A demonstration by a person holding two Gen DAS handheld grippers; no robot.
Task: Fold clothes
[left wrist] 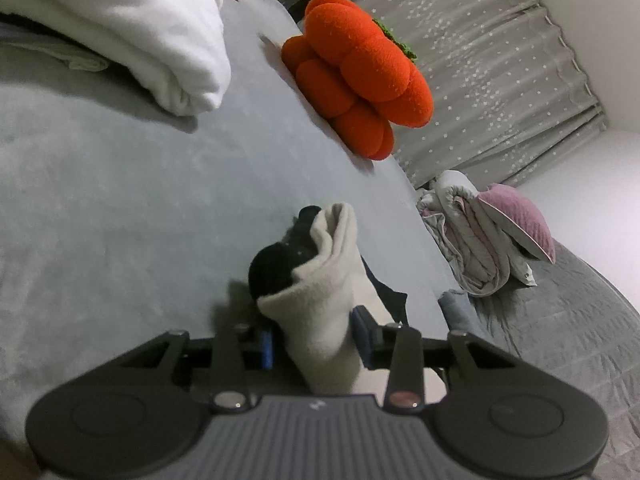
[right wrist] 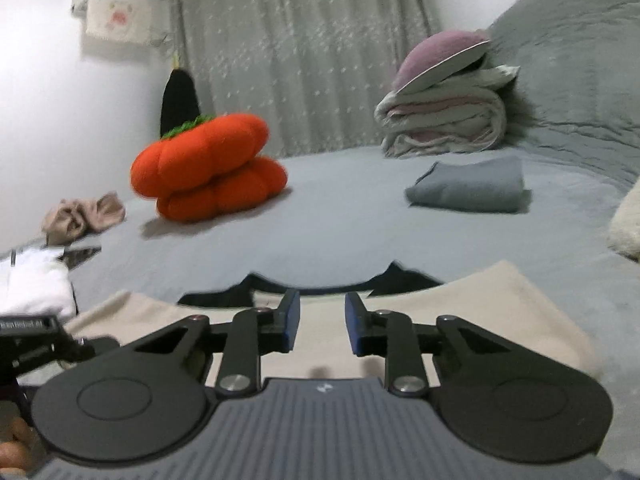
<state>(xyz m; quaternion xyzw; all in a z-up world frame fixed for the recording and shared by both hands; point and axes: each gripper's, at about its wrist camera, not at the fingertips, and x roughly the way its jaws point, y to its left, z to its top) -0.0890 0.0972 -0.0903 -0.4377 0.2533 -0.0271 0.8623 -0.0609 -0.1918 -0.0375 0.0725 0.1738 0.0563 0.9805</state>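
Observation:
A cream garment with black trim [right wrist: 480,312] lies spread on the grey bed sheet [right wrist: 340,232], right under my right gripper [right wrist: 322,320]. That gripper's blue pads [right wrist: 290,322] stand apart with only flat cloth showing below the gap. In the left wrist view, a bunched fold of the cream garment [left wrist: 320,288] with a black part [left wrist: 272,268] rises between the fingers of my left gripper [left wrist: 314,340], which is shut on it. The fold hides the inner pad faces.
An orange pumpkin cushion [right wrist: 208,168] sits mid-bed. A folded grey cloth [right wrist: 472,192] lies to its right, before a stack of folded quilts [right wrist: 440,124] topped by a purple pillow [right wrist: 436,56]. A white blanket [left wrist: 132,28], a crumpled beige cloth [right wrist: 84,216] and curtains [right wrist: 300,52] border the bed.

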